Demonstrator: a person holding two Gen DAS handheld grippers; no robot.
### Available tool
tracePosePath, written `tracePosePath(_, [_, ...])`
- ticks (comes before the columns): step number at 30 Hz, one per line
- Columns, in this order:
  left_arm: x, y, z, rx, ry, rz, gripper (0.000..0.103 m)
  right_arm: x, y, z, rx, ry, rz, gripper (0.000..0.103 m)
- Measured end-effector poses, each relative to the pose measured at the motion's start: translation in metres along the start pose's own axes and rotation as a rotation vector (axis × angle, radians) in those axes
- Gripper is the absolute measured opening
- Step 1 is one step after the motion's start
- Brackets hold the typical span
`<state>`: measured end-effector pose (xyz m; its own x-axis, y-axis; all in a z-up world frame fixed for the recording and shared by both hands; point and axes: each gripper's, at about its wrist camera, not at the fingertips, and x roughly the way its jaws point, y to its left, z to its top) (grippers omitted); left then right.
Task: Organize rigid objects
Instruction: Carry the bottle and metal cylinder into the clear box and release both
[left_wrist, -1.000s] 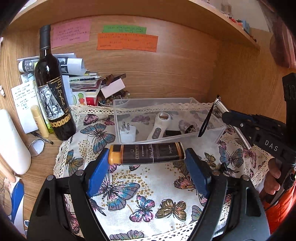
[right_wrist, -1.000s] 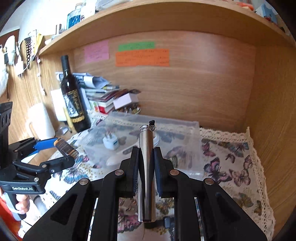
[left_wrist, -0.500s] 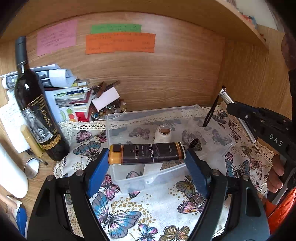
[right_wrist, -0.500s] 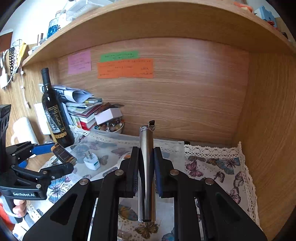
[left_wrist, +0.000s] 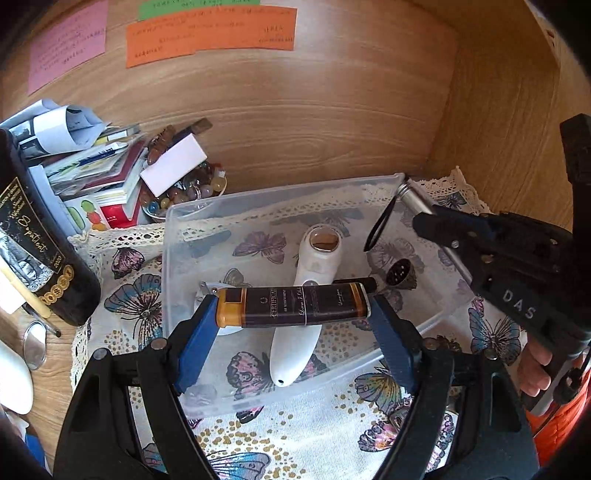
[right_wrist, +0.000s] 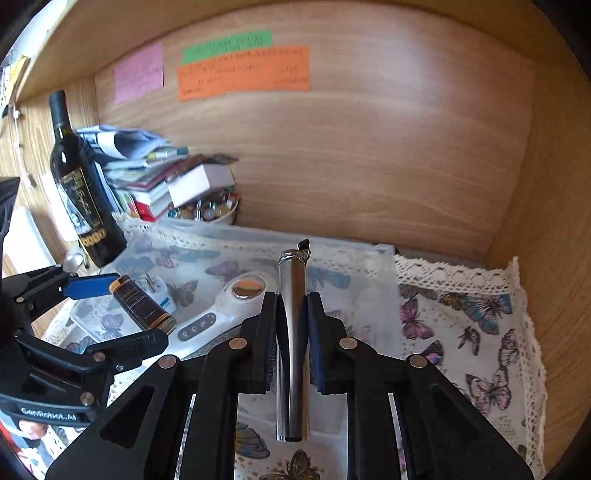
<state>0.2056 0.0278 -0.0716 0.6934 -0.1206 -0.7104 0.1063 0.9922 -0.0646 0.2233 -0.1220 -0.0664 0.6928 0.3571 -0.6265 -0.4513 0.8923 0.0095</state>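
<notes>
My left gripper (left_wrist: 291, 306) is shut on a dark brown tube with an orange cap (left_wrist: 295, 308), held crosswise by its two ends above the clear plastic bin (left_wrist: 280, 192). The right gripper (right_wrist: 291, 306) is shut on a silver metal flashlight (right_wrist: 293, 332) that points forward over the bin's (right_wrist: 384, 254) far right part. The flashlight (left_wrist: 413, 197), with its black wrist loop, shows at the right of the left wrist view. Inside the bin lie a white handheld device (left_wrist: 306, 295), a white plug adapter (right_wrist: 159, 291) and a small dark round piece (left_wrist: 400, 273).
A butterfly cloth with lace edging (right_wrist: 480, 332) covers the desk. A dark wine bottle (left_wrist: 33, 236) stands at the left, with stacked books and papers (left_wrist: 92, 162) and a bowl of beads (left_wrist: 184, 195) behind. Wooden walls close the back and right.
Both grippers have moved forward and down toward the bin. The tube, earlier over the cloth in front of the bin, now hangs over its inside; the flashlight now reaches over the bin.
</notes>
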Motion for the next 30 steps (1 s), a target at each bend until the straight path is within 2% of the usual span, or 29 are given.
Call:
tracePosePath(7, [0.013,0.001,0.0,0.008,0.021,0.001,0.081,0.023,0.003,-0.004,-0.014,0.066,0.013,0.014])
tracePosePath(15, [0.018,0.005,0.001,-0.014,0.029,-0.021,0.081,0.03,0.005,-0.007,-0.021,0.11,0.027,0.015])
tracePosePath(20, [0.015,0.004,0.0,-0.012,0.025,-0.006,0.084,0.027,0.008,-0.006,-0.031,0.102,0.029,0.015])
tracePosePath(23, [0.01,0.004,0.0,-0.023,0.028,-0.017,0.09,0.021,0.008,-0.005,-0.03,0.091,0.026,0.021])
tracePosePath(27, [-0.001,0.004,-0.001,-0.025,0.012,-0.008,0.091,0.007,0.008,-0.002,-0.031,0.064,0.022,0.027])
tracePosePath(30, [-0.013,0.003,-0.002,-0.024,-0.012,0.005,0.092,-0.008,0.009,-0.001,-0.039,0.029,0.012,0.035])
